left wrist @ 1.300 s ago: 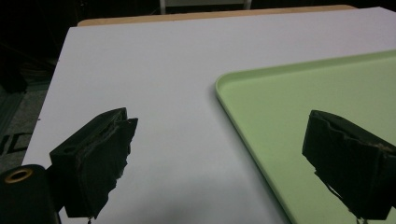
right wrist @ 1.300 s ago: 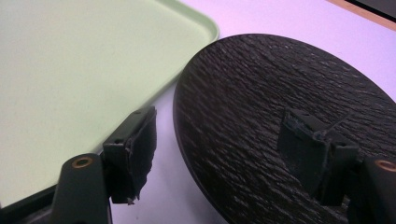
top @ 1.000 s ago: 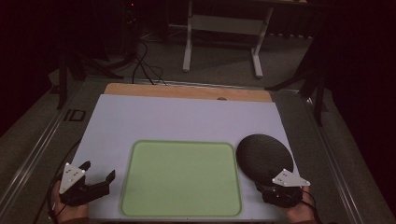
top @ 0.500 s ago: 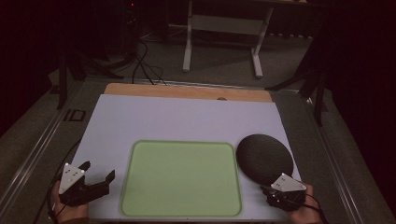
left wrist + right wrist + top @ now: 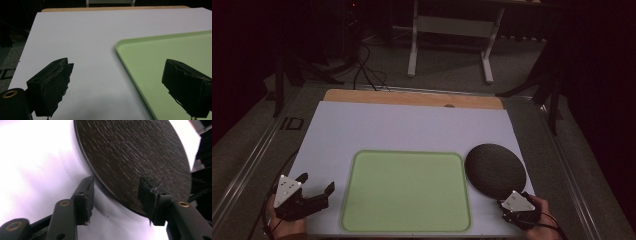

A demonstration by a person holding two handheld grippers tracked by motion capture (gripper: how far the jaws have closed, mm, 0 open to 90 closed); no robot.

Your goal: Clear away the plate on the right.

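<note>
Progress stands at the outset, by appearances. Left gripper (image 5: 314, 192) rests at the near left corner of the white table (image 5: 412, 127), jaws wide apart and holding nothing, just beside the bare green tray (image 5: 407, 190). Dark round plate (image 5: 495, 170) lies flat just right of the tray. Right gripper (image 5: 115, 198) has its jaws parted astride the plate's near rim, not yet clamped. Grasping and any transfer remain undone.
</note>
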